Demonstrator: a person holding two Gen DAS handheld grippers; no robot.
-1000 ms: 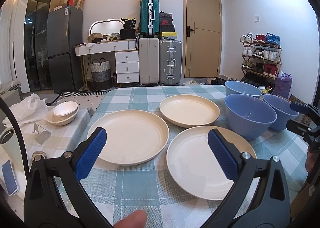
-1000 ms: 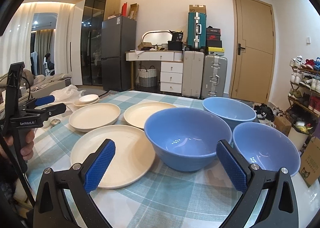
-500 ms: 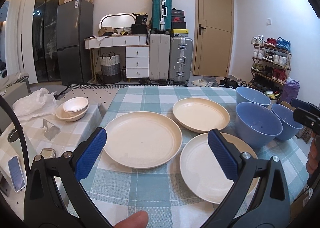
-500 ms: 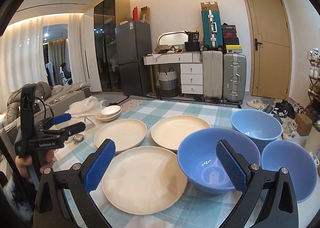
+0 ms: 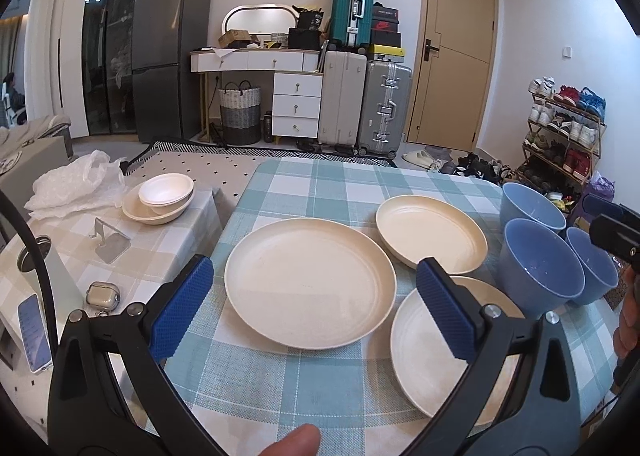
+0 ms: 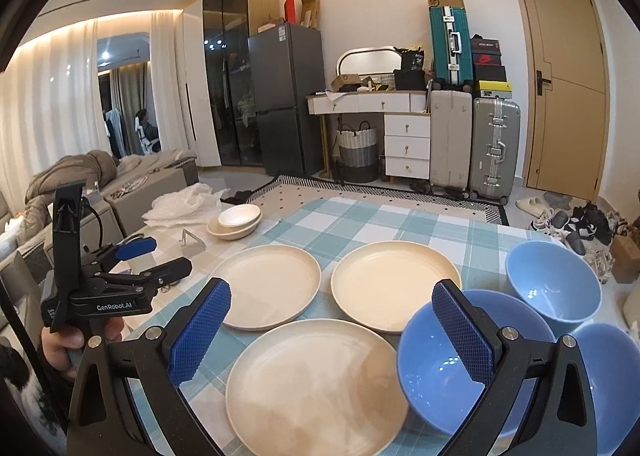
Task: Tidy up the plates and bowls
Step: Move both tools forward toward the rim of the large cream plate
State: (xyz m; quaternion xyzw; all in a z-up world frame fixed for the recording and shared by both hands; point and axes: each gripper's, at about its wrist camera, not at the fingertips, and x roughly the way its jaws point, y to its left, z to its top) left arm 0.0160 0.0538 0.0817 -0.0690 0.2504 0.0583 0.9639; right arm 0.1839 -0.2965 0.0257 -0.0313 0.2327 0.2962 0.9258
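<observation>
Both claws are hanging wide open and holding nothing: our left claw (image 5: pixel 312 306) and our right claw (image 6: pixel 332 330). We are getting ready to stack. We should be sliding one finger under a rim and pinching gently. The big plate (image 5: pixel 310 282) is sitting on the counter (image 5: pixel 320 185) just past the left claw. The near blue bowl (image 6: pixel 460 364) is sitting low by the right claw.
</observation>
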